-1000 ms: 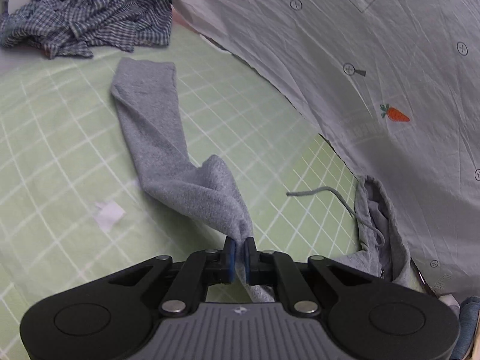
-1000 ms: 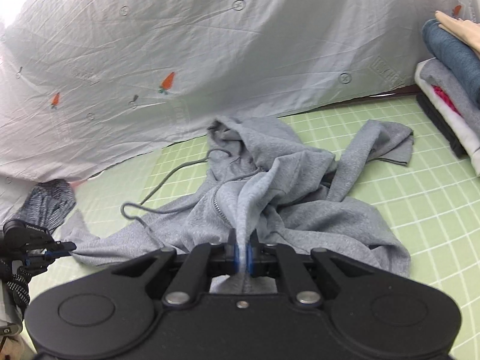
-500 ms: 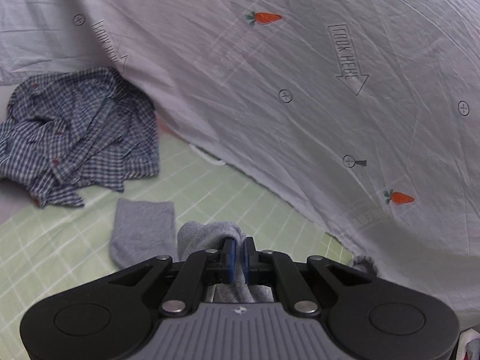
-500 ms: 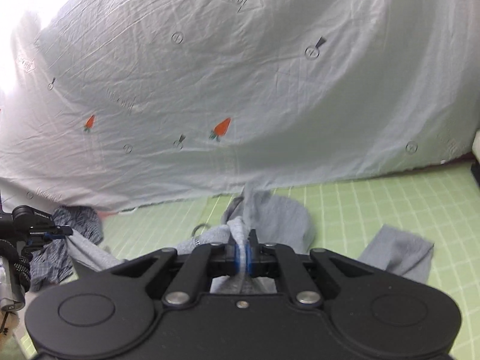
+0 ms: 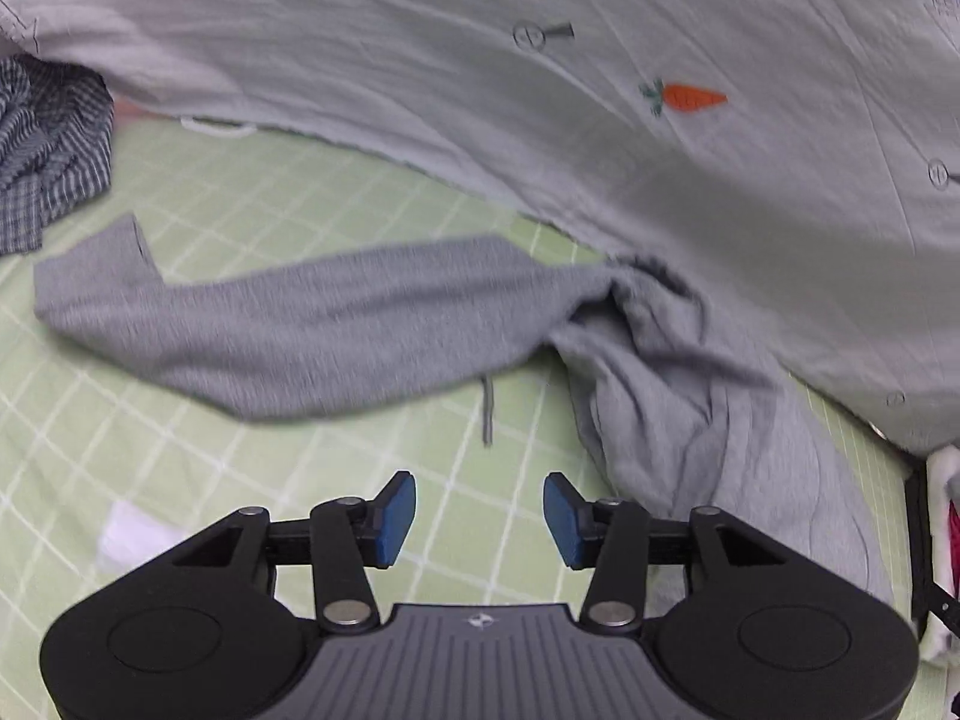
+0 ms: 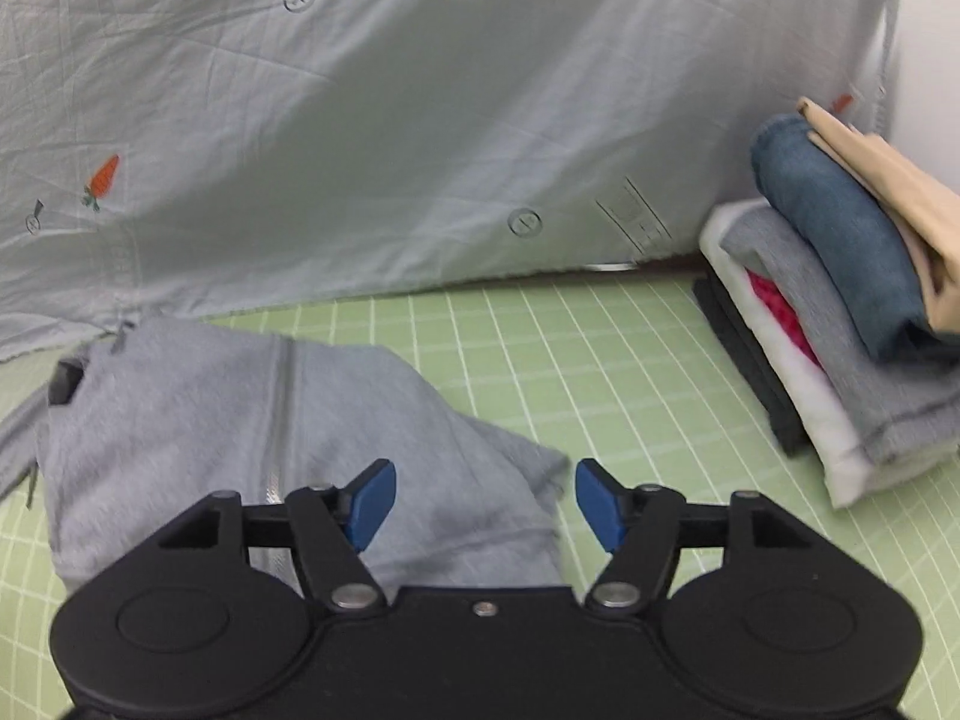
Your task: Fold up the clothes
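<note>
Each hand-held gripper, left (image 5: 479, 517) and right (image 6: 485, 504), is a matte black body with two round side lobes, angled link arms pinned by silver screws, and blue pads (image 5: 396, 510) on the fingers. The left one's grey ribbed centre plate bears a small emblem, possibly a logo.

**A spot for folding laundry**

It looks like a home laundry spot. A green mat with white squares (image 6: 630, 360) covers the surface. A carrot-print sheet (image 5: 690, 138) hangs behind. Folded clothes (image 6: 840, 312) sit stacked, and a checked shirt (image 5: 48, 150) lies crumpled.
</note>
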Demonstrator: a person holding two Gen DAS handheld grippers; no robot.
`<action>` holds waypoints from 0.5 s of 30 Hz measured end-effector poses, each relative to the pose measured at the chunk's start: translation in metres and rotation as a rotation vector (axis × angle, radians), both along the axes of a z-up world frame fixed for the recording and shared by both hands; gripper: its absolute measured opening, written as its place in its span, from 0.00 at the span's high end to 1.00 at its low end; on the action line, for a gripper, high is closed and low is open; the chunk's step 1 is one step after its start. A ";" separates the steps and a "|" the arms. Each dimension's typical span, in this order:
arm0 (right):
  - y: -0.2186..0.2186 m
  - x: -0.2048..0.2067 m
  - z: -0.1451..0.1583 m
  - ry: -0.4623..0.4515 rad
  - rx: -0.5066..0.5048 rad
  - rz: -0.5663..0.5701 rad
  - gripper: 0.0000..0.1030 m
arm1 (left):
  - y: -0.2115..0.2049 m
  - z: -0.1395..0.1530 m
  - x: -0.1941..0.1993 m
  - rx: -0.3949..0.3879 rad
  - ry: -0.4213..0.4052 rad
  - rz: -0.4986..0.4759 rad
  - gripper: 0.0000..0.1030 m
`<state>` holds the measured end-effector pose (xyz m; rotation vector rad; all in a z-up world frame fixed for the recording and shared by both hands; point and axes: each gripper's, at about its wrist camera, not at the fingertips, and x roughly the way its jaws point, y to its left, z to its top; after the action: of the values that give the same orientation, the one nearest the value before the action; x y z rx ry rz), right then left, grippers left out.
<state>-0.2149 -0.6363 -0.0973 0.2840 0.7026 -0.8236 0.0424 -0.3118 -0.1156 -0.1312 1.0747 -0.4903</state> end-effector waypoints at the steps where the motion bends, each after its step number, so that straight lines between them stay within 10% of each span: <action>1: 0.001 -0.015 -0.008 0.023 0.014 -0.019 0.35 | -0.003 -0.007 -0.010 -0.006 0.030 -0.019 0.50; 15: -0.023 -0.069 -0.056 -0.075 0.238 -0.128 0.35 | -0.066 -0.039 -0.033 -0.002 0.102 -0.192 0.31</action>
<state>-0.2840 -0.6595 -0.1530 0.5764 0.7182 -0.8471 0.0091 -0.3782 -0.1544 -0.0554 1.1931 -0.6633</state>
